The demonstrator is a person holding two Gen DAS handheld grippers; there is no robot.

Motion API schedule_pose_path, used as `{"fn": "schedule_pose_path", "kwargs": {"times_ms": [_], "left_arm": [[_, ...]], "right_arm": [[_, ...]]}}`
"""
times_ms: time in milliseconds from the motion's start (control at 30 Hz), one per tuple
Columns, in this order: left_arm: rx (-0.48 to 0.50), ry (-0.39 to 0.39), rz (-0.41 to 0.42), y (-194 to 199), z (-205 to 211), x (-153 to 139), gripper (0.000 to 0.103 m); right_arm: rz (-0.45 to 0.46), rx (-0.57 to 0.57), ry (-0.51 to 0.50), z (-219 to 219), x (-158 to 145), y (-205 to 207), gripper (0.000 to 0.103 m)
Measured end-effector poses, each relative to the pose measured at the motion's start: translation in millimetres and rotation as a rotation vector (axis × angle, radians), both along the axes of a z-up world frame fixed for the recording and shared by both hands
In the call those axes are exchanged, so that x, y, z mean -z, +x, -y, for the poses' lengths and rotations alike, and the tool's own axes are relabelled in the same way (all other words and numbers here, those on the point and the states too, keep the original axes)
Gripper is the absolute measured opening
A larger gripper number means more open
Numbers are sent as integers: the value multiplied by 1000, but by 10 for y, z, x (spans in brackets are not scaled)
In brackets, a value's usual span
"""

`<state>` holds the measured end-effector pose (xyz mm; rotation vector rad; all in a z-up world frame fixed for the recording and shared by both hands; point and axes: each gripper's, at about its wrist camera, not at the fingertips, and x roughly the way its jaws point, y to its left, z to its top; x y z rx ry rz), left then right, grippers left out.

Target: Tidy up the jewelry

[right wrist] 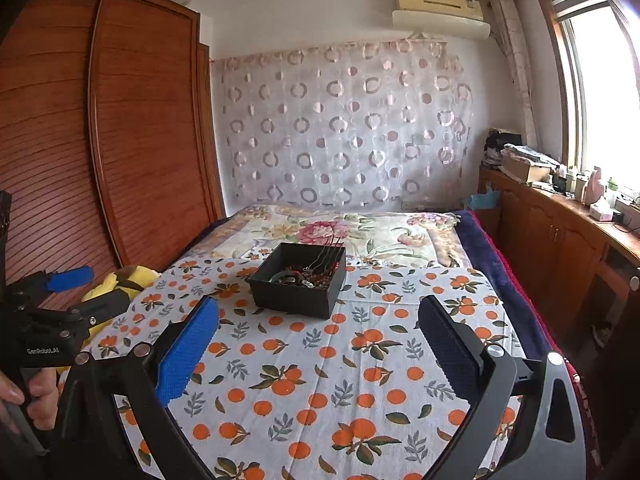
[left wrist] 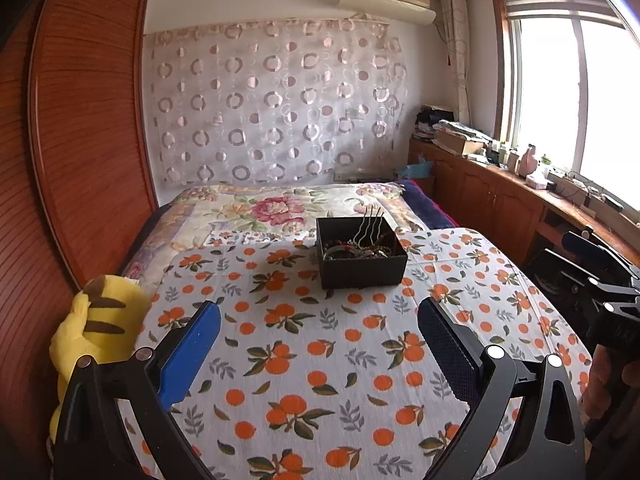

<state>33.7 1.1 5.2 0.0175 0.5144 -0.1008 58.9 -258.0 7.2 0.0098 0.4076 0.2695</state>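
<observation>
Both hand-held grippers hang wide open over the orange-print cloth (left wrist: 320, 360), with nothing between their blue pads. Ahead of the left hand-held gripper (left wrist: 319, 326), slightly to its right and well apart from it, sits the black box (left wrist: 362, 268) on the cloth. Jewelry (left wrist: 356, 250) lies heaped inside: beads, a bangle, and wavy hairpins (left wrist: 370, 224) leaning up over the far rim. To this gripper's left, a yellow plush (left wrist: 96, 328) rests at the cloth's edge, beside the wardrobe (left wrist: 80, 140).

From the right hand-held gripper (right wrist: 319, 326), the box (right wrist: 298, 292) lies ahead and a little left, nothing touching it. The left one shows at that view's left edge, a hand (right wrist: 36, 396) around its handle. Beyond the box stretches the floral bed (right wrist: 340, 232).
</observation>
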Motion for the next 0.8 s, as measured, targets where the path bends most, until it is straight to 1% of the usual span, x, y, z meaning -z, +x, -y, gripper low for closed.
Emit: {"fn": "schedule_pose_path", "kwargs": {"times_ms": [433, 800], "left_arm": [[0, 3, -7, -36, 5, 60, 95], [-3, -4, 12, -78, 42, 7, 95]], "right_arm": [[-13, 3, 7, -4, 78, 20, 100], [-13, 8, 5, 5, 114, 18, 100]]}}
